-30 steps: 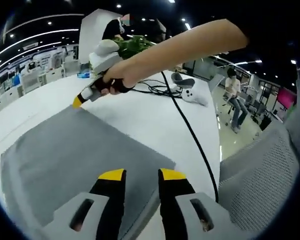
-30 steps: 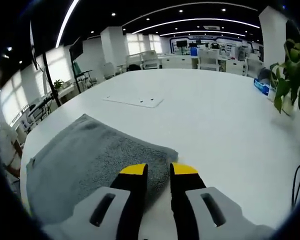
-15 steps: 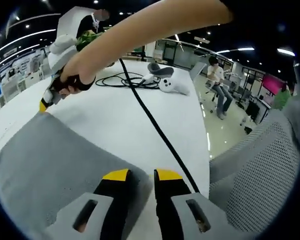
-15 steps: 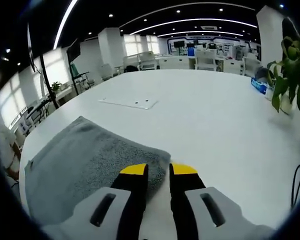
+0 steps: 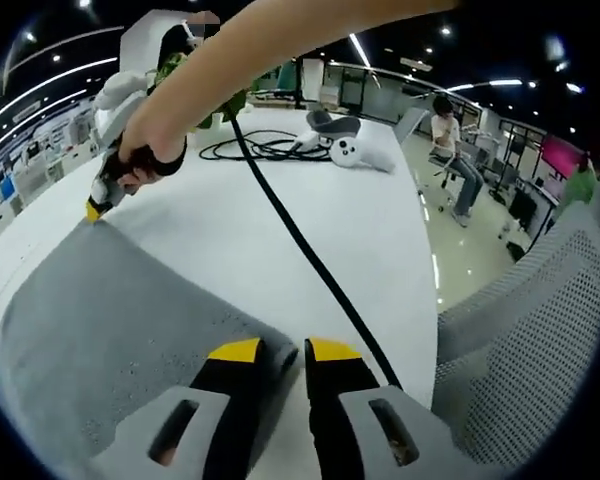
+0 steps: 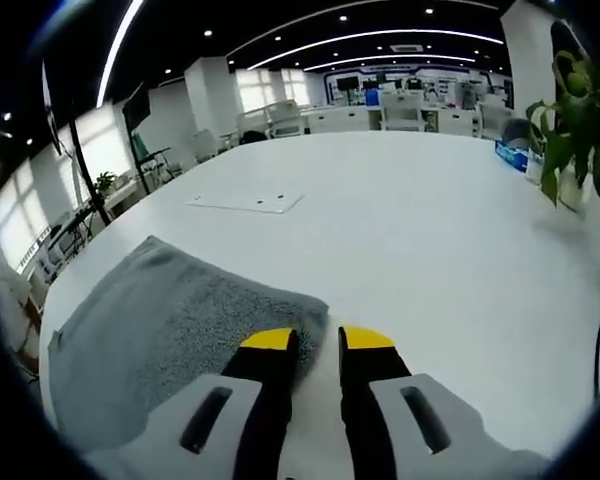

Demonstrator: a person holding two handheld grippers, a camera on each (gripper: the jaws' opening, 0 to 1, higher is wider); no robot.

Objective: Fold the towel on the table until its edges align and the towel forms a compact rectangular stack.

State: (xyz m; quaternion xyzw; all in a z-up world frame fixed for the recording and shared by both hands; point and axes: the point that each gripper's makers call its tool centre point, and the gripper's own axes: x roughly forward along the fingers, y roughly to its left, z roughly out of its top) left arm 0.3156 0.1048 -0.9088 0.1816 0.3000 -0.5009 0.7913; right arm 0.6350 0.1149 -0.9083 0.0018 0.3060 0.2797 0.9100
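A grey towel lies flat on the white table. In the left gripper view its near corner sits between the jaws of my left gripper, which have closed onto it. A hand holds my right gripper at the towel's far corner. In the right gripper view the towel spreads to the left, and its corner reaches in between the narrow jaws of my right gripper, low on the table.
A black cable runs across the table past the towel's corner to a white controller. A grey mesh chair stands off the table's edge. A potted plant, a blue box and a flat white sheet lie farther off.
The left jaws have narrowed onto the towel's near corner as the view slid toward it. The right jaws have closed slightly at the far corner. The towel stays flat.
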